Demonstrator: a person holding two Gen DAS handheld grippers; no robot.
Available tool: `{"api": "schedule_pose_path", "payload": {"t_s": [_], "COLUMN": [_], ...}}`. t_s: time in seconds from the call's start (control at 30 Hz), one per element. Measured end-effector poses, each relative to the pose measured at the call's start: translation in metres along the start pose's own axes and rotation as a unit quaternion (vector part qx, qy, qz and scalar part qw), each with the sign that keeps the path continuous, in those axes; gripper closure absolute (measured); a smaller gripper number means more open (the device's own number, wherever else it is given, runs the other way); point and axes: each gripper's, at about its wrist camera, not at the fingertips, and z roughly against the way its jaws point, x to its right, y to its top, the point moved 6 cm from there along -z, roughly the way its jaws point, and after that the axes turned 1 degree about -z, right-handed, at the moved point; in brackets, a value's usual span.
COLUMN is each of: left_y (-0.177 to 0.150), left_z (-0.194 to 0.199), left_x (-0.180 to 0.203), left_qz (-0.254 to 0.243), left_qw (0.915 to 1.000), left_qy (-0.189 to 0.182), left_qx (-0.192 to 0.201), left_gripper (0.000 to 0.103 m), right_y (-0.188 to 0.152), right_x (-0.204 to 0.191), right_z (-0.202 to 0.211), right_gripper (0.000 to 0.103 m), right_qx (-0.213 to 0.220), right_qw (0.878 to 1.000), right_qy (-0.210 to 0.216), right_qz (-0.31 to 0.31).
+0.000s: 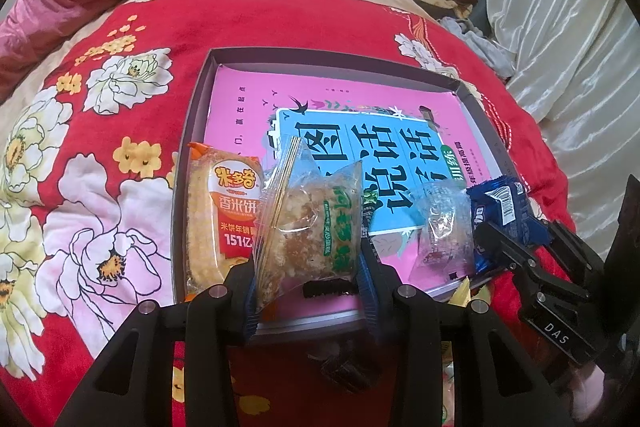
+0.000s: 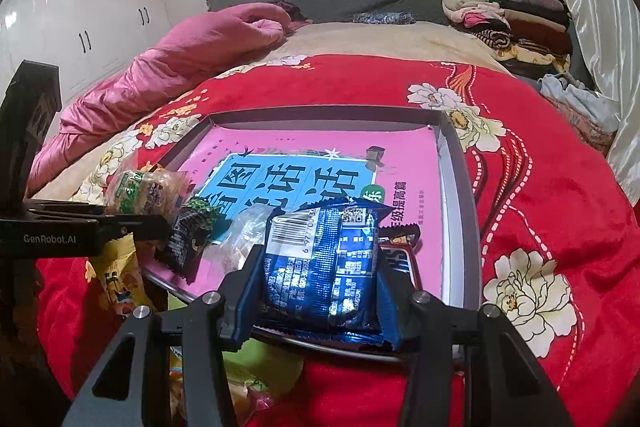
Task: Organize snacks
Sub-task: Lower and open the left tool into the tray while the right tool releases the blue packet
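Snacks in hand: your left claw point(image 1: 308, 287) grips a clear-wrapped pastry with green lettering point(image 1: 310, 223), and your right claw point(image 2: 320, 301) grips a blue foil packet point(image 2: 320, 263), both held over the near edge of the shallow tray point(image 1: 192, 131) on the red floral bed cover point(image 1: 100, 147). Inside the tray you have a pink book point(image 1: 320, 115), an orange rice-cracker pack point(image 1: 224, 215) at its left side, a small clear-wrapped sweet point(image 1: 440, 223) and a dark wrapped snack point(image 2: 192, 231).

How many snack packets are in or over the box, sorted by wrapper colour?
Orange: 1, the rice cracker packet
Clear: 2, the green-printed packet in the left gripper and a small clear packet
Blue: 1, the blue packet in the right gripper
Dark: 2, a black packet and a red-edged packet
Total: 6
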Motion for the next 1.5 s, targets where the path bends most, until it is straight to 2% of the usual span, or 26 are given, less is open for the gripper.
{"api": "schedule_pose_path", "payload": {"t_s": [0.8, 1.5], "left_y": [0.0015, 0.0035], "left_z": [0.0060, 0.0097], "left_x": [0.0006, -0.0076], "left_qz": [0.001, 0.014], "left_qw": [1.0000, 0.9999], "left_qy": [-0.007, -0.006], "left_qx": [0.005, 0.006], "left_gripper": [0.060, 0.048], "right_y": [0.0017, 0.0043], "right_x": [0.0013, 0.0032], "right_z": [0.0042, 0.0091], "right_gripper": [0.053, 0.053], "right_qx": [0.004, 0.011], "right_qw": [1.000, 1.000], "right_qy": [0.003, 0.005], "right_qz": [-0.006, -0.012]}}
